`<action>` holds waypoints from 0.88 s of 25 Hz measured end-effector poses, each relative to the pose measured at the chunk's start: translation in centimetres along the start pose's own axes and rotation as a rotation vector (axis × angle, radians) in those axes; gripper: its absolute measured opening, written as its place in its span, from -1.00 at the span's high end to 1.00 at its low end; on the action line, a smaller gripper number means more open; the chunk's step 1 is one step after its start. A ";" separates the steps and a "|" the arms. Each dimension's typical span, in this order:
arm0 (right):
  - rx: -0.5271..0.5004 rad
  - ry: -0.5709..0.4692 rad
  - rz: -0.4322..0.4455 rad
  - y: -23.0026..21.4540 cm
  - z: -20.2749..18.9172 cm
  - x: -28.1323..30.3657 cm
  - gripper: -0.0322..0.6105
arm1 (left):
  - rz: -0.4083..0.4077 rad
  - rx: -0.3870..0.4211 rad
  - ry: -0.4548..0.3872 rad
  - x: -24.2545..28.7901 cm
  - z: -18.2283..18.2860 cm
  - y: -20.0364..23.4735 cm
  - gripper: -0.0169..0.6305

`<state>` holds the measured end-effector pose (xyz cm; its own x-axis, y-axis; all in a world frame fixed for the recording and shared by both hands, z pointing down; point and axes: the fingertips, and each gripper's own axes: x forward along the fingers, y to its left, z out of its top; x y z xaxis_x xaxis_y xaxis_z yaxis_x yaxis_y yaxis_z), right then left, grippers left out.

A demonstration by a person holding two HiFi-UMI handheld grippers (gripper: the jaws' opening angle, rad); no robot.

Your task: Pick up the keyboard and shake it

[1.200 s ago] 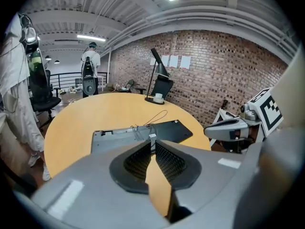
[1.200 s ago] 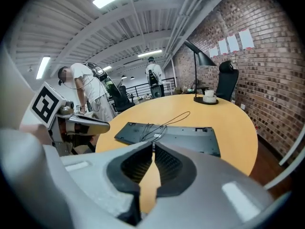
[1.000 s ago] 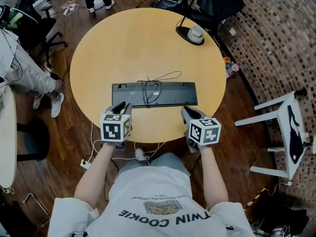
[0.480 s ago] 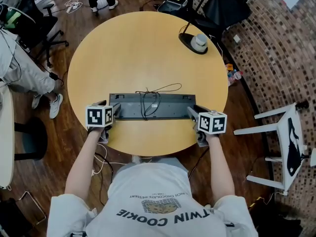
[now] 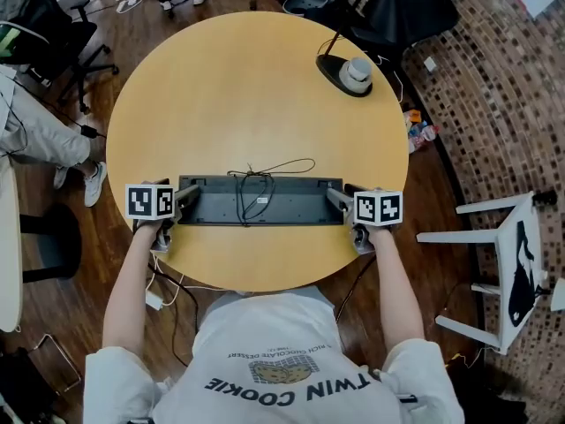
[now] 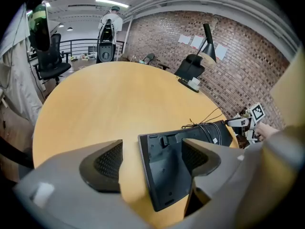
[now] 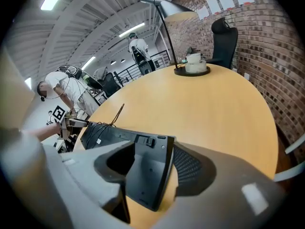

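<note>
A black keyboard (image 5: 291, 203) lies upside down on the round wooden table (image 5: 247, 87), its cable (image 5: 265, 170) coiled loosely on its back. My left gripper (image 5: 184, 200) is at the keyboard's left end and my right gripper (image 5: 337, 199) at its right end. In the left gripper view the keyboard's end (image 6: 167, 175) sits between the jaws of the left gripper (image 6: 150, 161), with table showing beside the left pad. In the right gripper view the other end (image 7: 147, 171) lies between the jaws of the right gripper (image 7: 152, 166). Both pairs of jaws have just been opening and stand wide.
A desk lamp's black base with a white cup-like object (image 5: 353, 71) stands at the table's far right edge. A white stool (image 5: 503, 237) is on the floor at the right. At the left are office chairs (image 5: 53, 42) and a seated person (image 5: 26, 122).
Both grippers moved apart from the keyboard's near long edge out to its two ends. Their jaws opened around the ends. The keyboard has stayed flat on the table.
</note>
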<state>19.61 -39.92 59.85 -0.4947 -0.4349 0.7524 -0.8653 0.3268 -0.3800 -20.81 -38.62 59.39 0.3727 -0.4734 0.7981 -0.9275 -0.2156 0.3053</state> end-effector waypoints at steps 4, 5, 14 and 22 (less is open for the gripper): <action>-0.009 0.045 0.041 -0.8 0.2 1.7 0.12 | -0.023 0.016 0.017 0.7 0.0 0.1 -0.29; -0.007 0.054 0.055 -0.9 0.4 2.0 0.12 | -0.034 0.020 0.023 1.1 0.0 -0.1 -0.31; 0.001 0.154 0.071 -1.1 0.7 2.9 0.09 | -0.039 0.068 0.091 2.4 -0.3 -0.6 -0.35; -0.014 0.231 0.085 -0.9 0.8 3.0 0.10 | -0.092 0.006 0.096 2.9 0.3 -1.5 -0.21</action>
<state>18.85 -42.22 62.00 -0.5328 -0.2025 0.8217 -0.8193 0.3667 -0.4409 -18.29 -39.88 61.11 0.4516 -0.3671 0.8132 -0.8893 -0.2594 0.3768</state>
